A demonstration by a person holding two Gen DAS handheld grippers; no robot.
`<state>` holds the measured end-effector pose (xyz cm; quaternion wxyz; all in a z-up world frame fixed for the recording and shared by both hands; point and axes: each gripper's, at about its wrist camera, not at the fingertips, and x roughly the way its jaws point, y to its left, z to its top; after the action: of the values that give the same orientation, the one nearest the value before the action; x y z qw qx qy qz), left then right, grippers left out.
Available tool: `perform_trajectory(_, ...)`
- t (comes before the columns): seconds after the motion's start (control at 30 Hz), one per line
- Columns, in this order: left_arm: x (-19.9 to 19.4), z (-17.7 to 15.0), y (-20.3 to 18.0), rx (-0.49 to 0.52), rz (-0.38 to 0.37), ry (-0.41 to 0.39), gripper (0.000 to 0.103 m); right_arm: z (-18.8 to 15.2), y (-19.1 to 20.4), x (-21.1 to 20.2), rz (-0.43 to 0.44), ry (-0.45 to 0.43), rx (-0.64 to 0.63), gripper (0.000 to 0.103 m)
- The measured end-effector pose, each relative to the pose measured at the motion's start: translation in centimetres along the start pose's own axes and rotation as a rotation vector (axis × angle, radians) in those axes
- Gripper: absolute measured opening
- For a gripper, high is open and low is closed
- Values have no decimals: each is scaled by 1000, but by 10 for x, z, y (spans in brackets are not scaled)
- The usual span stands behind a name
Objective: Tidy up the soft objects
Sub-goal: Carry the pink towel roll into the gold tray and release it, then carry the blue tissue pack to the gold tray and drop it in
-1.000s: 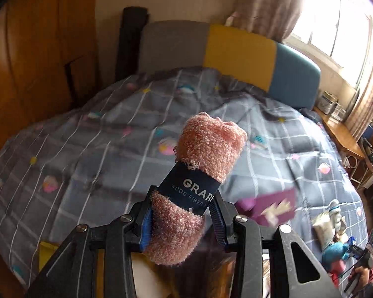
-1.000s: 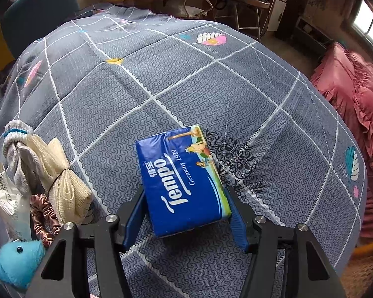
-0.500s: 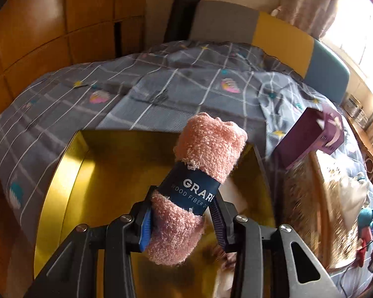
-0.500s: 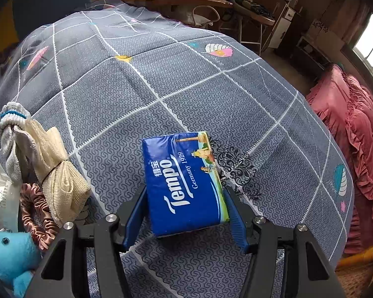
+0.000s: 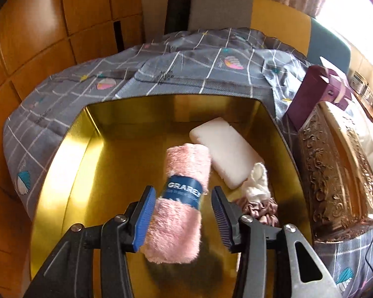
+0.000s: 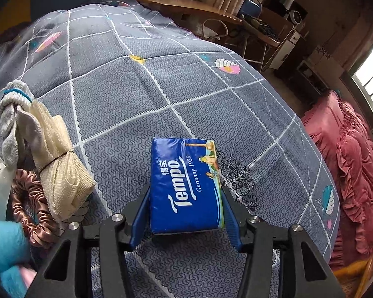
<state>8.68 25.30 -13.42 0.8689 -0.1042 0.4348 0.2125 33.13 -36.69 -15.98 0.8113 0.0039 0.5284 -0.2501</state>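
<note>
Left wrist view: left gripper (image 5: 182,219), jaws just opened, releases pink towel roll (image 5: 181,198) into gold tin (image 5: 62,173), white pack at one o'clock. Right gripper (image 6: 185,213), jaws just closing, clamps tissue pack (image 6: 185,183), likely next.

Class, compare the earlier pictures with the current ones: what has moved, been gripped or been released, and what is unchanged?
The left claw swung from over the bed to above the gold box; its jaws have just been opening, releasing the pink towel. The right claw's jaws have been closing around the tissue pack. The items beside it stayed put.
</note>
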Motion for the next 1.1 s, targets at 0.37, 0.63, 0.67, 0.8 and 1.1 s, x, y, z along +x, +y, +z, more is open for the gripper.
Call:
perform_trajectory(0.37,-34,5,-12,25,-35,-75,53,4,-12,7,40,12,47,51)
perform_trajectory(0.63,-45,1,-21,59,-60,-84,53,7,-40,6,84,10,206,51)
perform_trajectory(0.67,-46,0,-22,64,-64,-83,53,7,-44,5,97,8,228,51)
perform_trajectory(0.8,-49,-4,-24,92,-81,-79,53,8,-45,1,159,0,263,51)
perform_trajectory(1.1,-49,-11,-24,108,-128,-66,53,54,15,-66,262,-118,69,51)
